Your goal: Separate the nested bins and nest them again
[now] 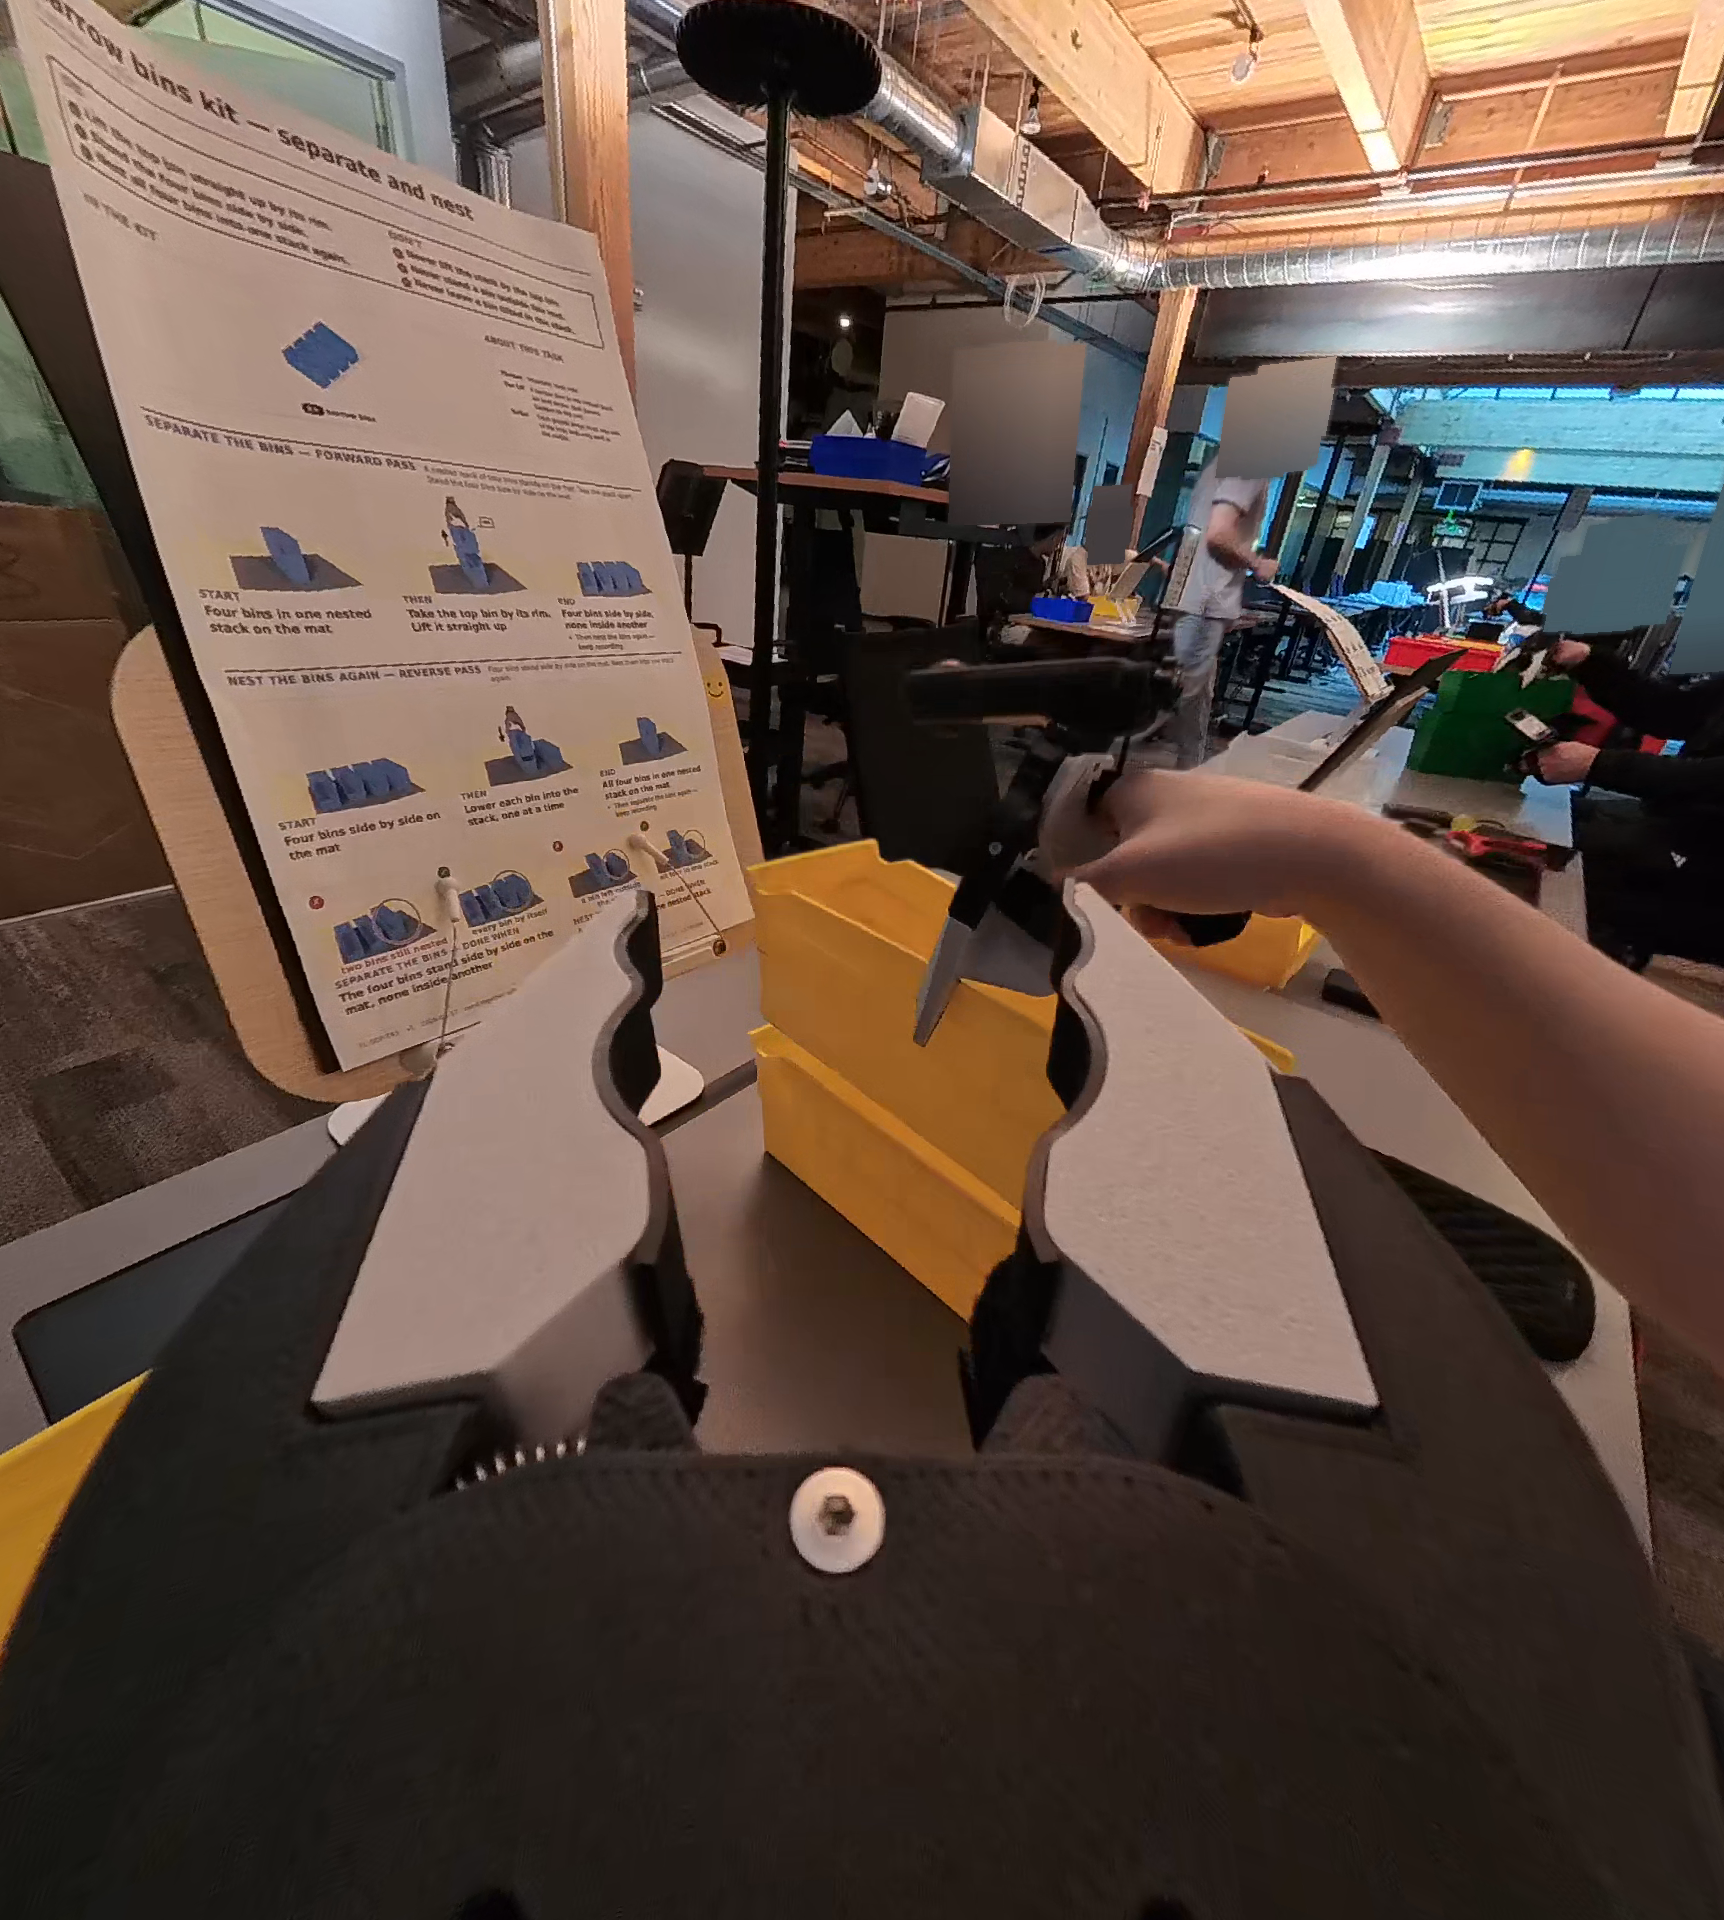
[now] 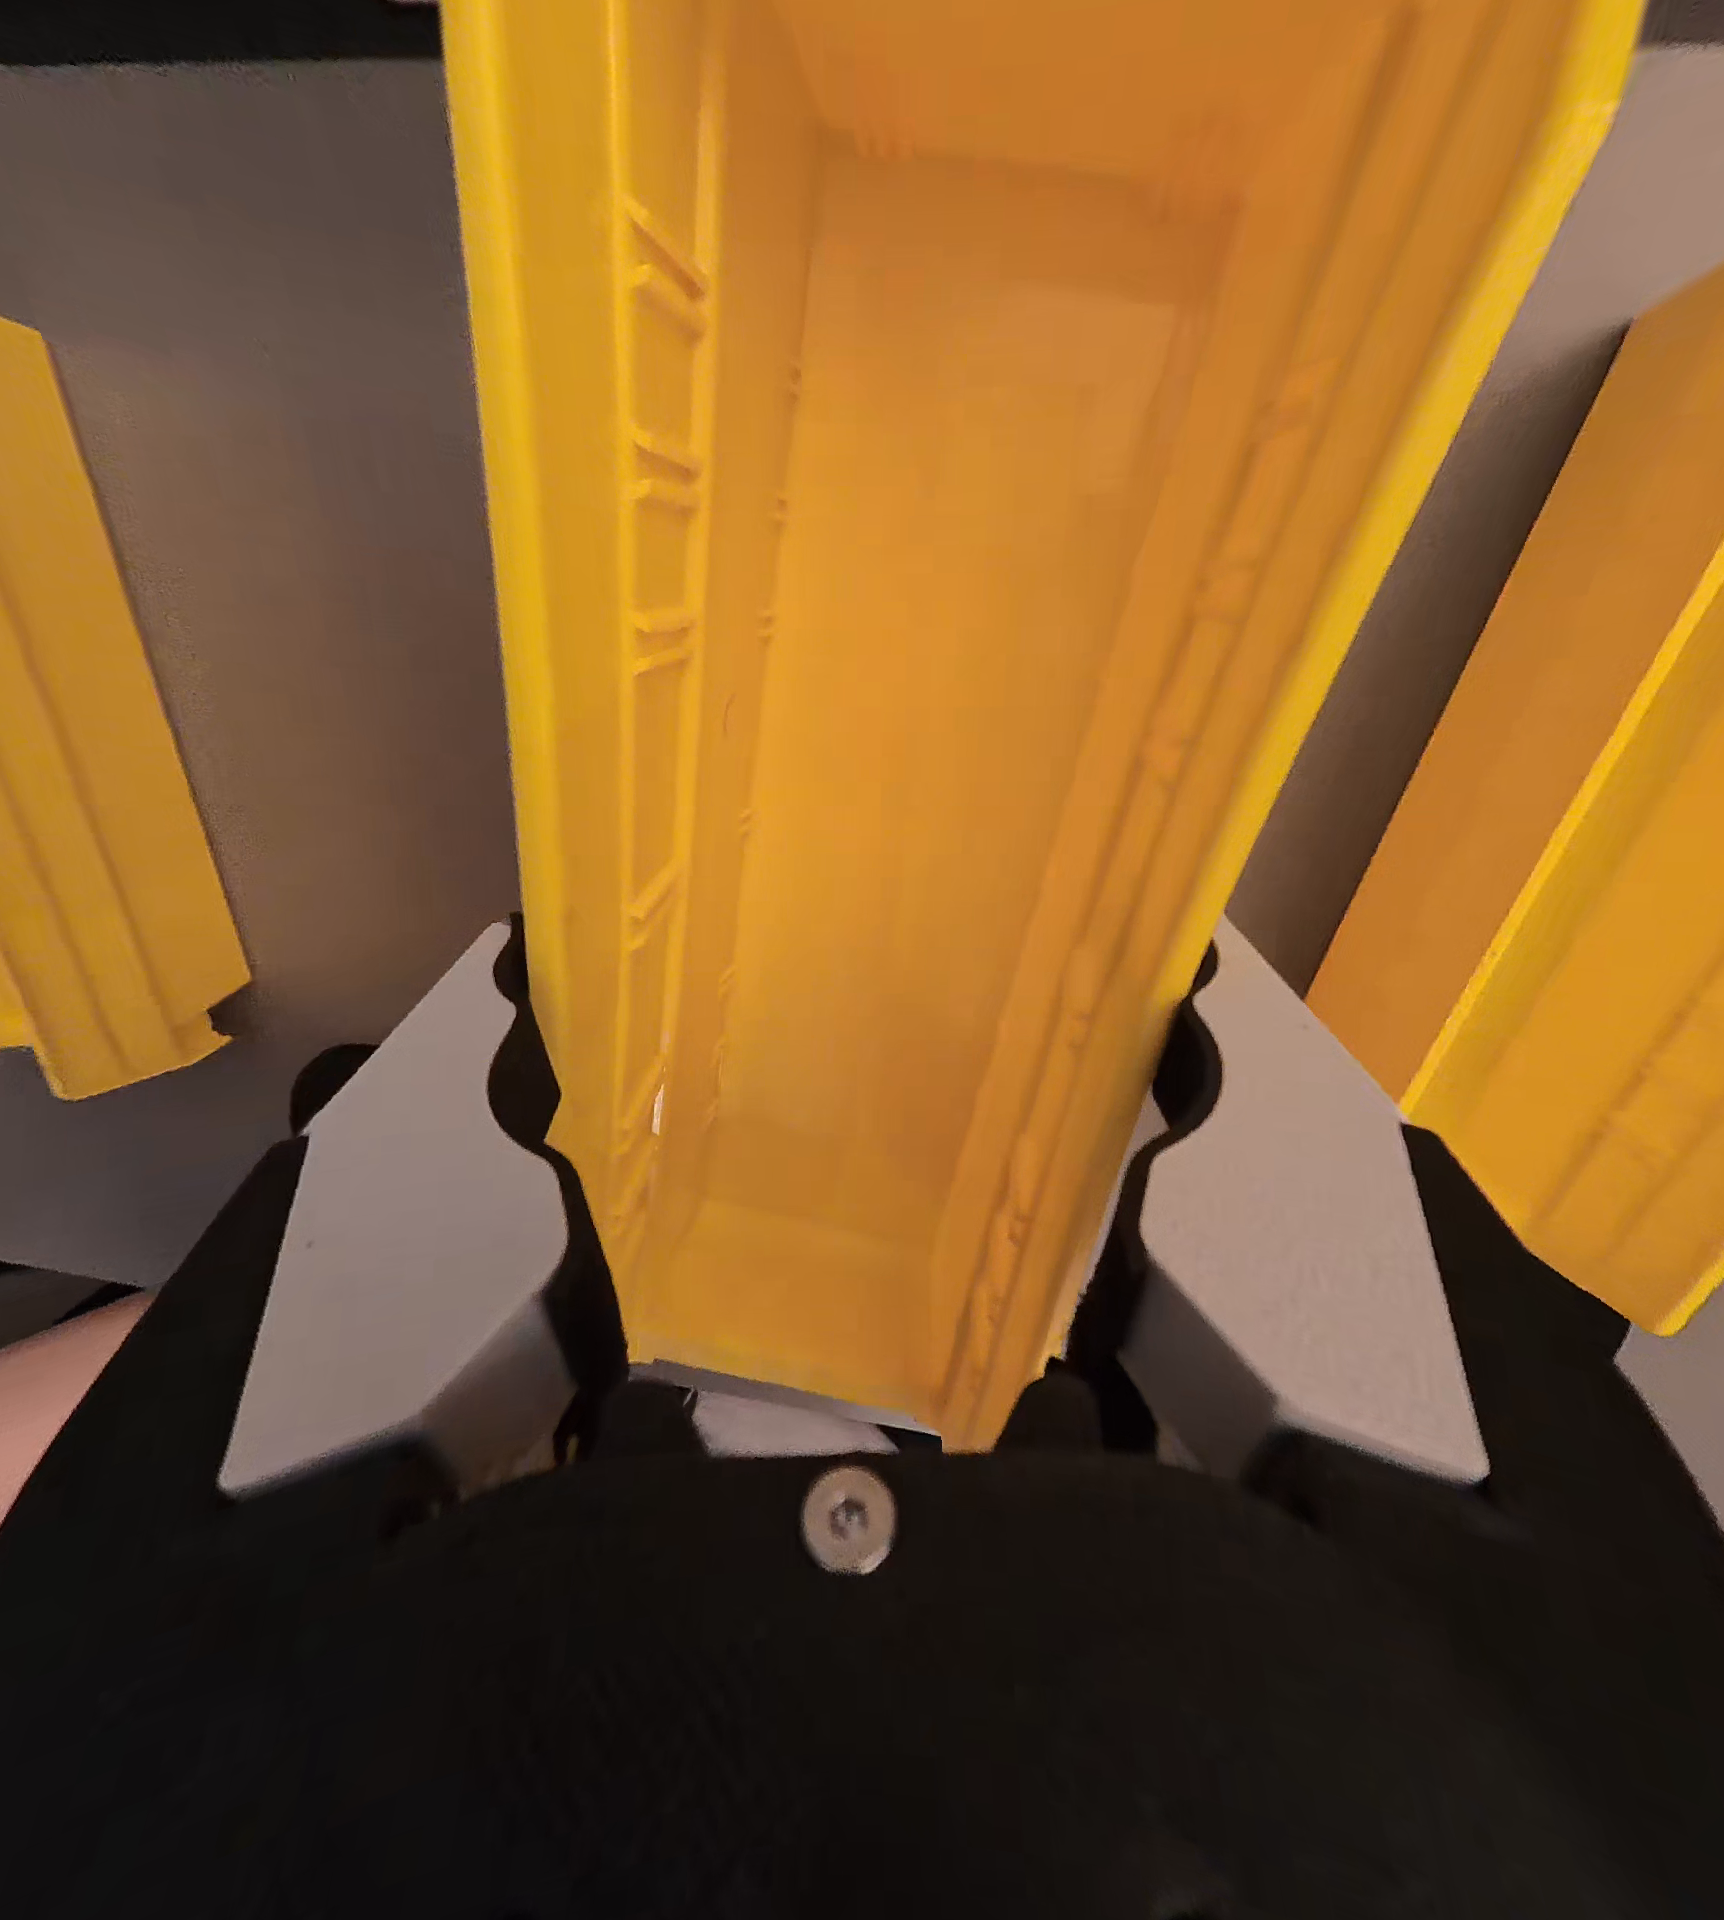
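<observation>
Yellow bin (image 2: 941,727) clamped in R gripper (image 2: 853,997), L gripper (image 1: 853,935) open

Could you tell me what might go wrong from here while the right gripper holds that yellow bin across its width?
1. The right gripper clamps the yellow bin near one end, so the long far end could sag or twist.
2. Two more bins flank it closely; a swing could knock them.
3. The left gripper hangs open, giving no support.
</observation>
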### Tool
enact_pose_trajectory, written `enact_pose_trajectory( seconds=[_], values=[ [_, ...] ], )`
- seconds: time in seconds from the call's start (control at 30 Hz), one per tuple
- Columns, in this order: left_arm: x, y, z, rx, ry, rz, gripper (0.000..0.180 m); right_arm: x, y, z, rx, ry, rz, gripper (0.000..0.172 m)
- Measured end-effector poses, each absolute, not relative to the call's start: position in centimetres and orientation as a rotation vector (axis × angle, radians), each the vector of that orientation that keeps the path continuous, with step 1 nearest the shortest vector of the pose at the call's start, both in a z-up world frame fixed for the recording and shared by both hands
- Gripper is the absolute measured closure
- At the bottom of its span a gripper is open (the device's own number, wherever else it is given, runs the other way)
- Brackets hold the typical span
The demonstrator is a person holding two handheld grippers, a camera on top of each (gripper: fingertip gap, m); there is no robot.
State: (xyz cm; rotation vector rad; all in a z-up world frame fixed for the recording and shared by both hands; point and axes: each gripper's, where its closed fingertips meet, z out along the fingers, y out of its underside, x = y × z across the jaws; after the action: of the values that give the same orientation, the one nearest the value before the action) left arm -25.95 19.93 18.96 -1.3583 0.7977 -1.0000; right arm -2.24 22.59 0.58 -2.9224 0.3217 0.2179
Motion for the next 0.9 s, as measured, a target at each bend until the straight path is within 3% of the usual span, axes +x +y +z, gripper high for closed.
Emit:
enact_pose_trajectory(
  seconds=[0.5,0.9],
  values=[
    [-24.0,19.7,18.3,-1.390,0.846,-0.982,0.106,-1.1,22.5,-6.3,-3.002,0.285,0.222,0.049],
    [-23.3,19.8,17.9,-1.408,0.864,-0.974,0.106,-0.8,22.4,-8.5,-3.035,0.244,0.176,0.040]
  ],
)
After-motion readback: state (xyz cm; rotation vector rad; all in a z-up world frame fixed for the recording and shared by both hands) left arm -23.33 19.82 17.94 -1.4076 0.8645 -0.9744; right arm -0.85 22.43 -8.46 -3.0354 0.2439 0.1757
